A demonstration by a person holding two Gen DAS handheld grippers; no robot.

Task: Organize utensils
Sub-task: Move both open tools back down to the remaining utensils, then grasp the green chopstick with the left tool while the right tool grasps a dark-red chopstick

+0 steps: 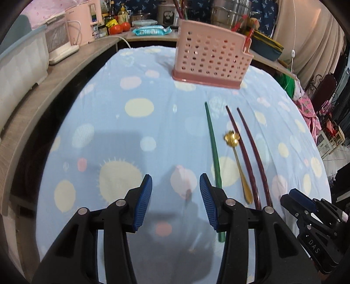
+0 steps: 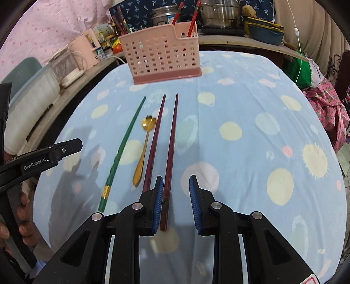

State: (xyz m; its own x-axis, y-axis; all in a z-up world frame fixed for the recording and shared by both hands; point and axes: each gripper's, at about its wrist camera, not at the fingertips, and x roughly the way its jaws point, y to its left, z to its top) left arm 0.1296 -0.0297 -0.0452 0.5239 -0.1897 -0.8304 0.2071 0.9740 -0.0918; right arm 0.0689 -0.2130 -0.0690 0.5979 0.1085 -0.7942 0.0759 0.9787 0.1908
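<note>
On the blue dotted tablecloth lie a green chopstick, a gold spoon and two dark red chopsticks, side by side. A pink perforated utensil holder stands beyond them, with red chopsticks rising at its end section. My left gripper is open over bare cloth, left of the green chopstick. My right gripper is open, and the right dark red chopstick's near end shows between its fingers, close to the left pad.
A wooden counter wraps the table's left and far sides, bearing a pink appliance, tomatoes, a wipes packet and steel pots. Pink fabric hangs off the right edge. A hand holds the left gripper.
</note>
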